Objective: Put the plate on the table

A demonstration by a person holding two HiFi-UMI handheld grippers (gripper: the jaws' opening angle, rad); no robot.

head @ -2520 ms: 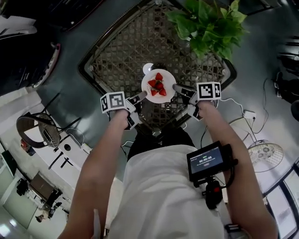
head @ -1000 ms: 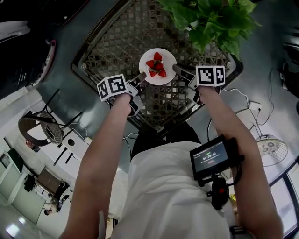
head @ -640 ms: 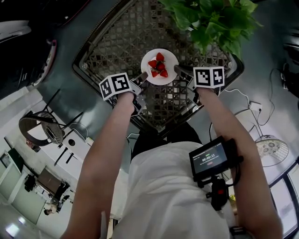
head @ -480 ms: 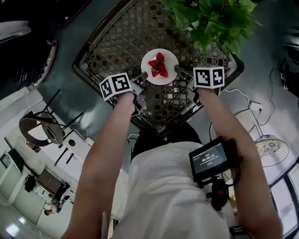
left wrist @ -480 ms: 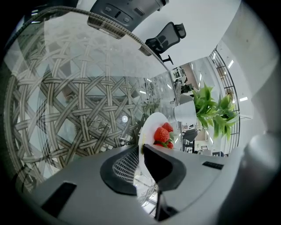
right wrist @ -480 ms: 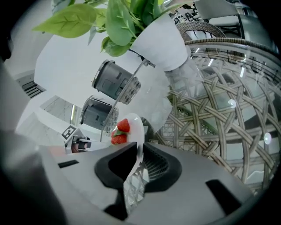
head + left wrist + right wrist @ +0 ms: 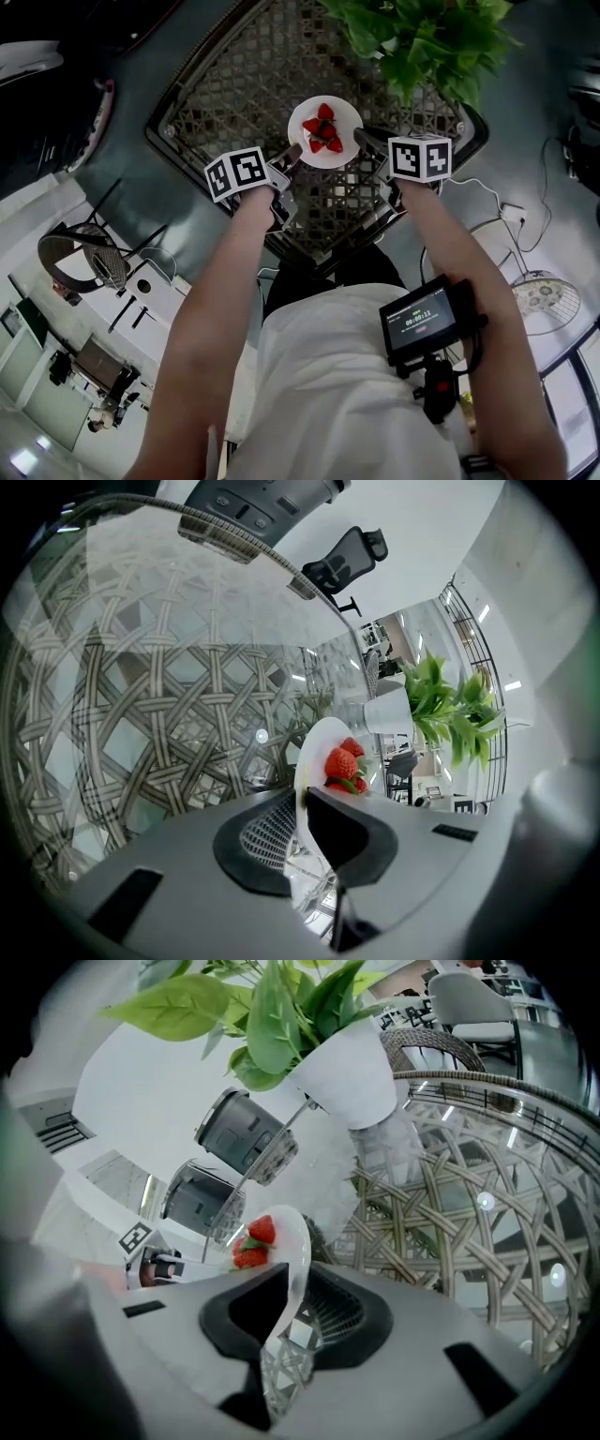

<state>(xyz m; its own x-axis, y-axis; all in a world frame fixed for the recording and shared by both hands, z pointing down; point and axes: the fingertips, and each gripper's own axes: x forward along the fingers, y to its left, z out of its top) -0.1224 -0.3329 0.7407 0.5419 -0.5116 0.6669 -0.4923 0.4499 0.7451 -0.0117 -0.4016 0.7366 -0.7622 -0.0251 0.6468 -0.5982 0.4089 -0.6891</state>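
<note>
**1. Plate pos.**
The plate (image 7: 349,120) is carrying strawberries (image 7: 323,129) and is sitting low over the glass-topped wicker table (image 7: 234,84), between the two grippers and just short of the potted plant (image 7: 422,37). Contact w/ the glass cannot be confirmed in any view.

**2. L gripper**
The L gripper (image 7: 292,150) is pinching the plate's left rim. In the left gripper view its jaws are pressing together on the thin white edge (image 7: 314,747), w/ the strawberries (image 7: 342,764) just beyond the pads.

**3. R gripper**
The R gripper (image 7: 361,139) is sitting at the plate's right rim. In the right gripper view the rim (image 7: 292,1232) is standing between the jaws, which have just been opening. The edge is leaning toward the smooth pad, and a thin gap is showing at the ribbed pad, so the clamp appears released on this side.

**4. Changes vs. earlier frames**
- Vs. 2.5 s ago: the plate is sitting farther in from the table's near edge, closer to the plant.
- Vs. 1 s ago: the plate is lying slightly farther right in the head view.
- The R marker cube (image 7: 419,157) is showing more of its side face. The L marker cube (image 7: 236,173) is sitting a little closer to the plate.
</note>
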